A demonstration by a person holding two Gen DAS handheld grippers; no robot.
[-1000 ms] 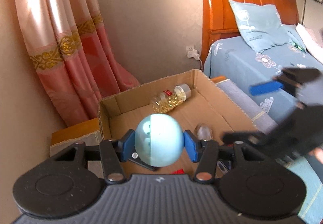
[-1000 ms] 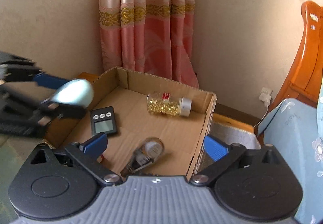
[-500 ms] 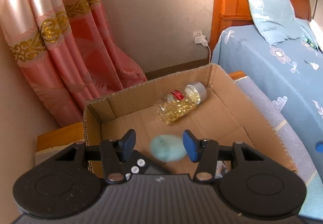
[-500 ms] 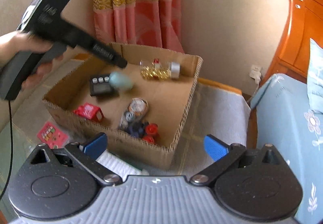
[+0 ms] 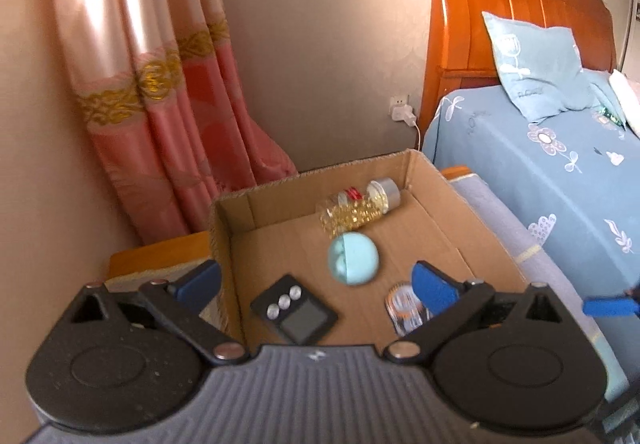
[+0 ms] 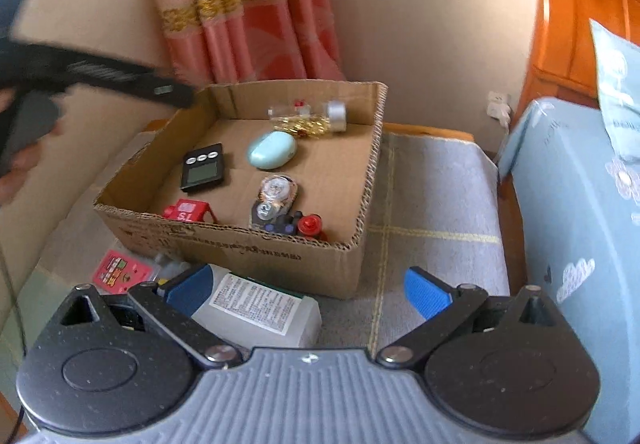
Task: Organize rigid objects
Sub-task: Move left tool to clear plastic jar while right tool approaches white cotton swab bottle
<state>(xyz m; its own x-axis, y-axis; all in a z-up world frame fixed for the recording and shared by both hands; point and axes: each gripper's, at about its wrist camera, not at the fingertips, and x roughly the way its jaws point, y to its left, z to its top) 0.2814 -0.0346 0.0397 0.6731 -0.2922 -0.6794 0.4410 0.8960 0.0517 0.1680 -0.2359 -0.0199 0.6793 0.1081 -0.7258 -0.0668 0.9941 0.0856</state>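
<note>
Left claw (image 5: 316, 284) agape above box (image 5: 436, 183)

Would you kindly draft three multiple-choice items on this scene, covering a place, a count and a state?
1. Where does the pale blue egg-shaped object lie?
A. on the bed
B. inside the brown cardboard box
C. on the grey cloth
2. How many round buttons show on the black digital device?
A. one
B. three
C. five
3. How does the left gripper stand?
A. open, holding nothing
B. shut on the egg
C. shut on the bottle

Answers: 1 B, the egg rests on the box floor beside the clear bottle of golden capsules. 2 B, three silver buttons sit in a row. 3 A, its jaws have just been opening, wide apart with nothing gripped.
</note>
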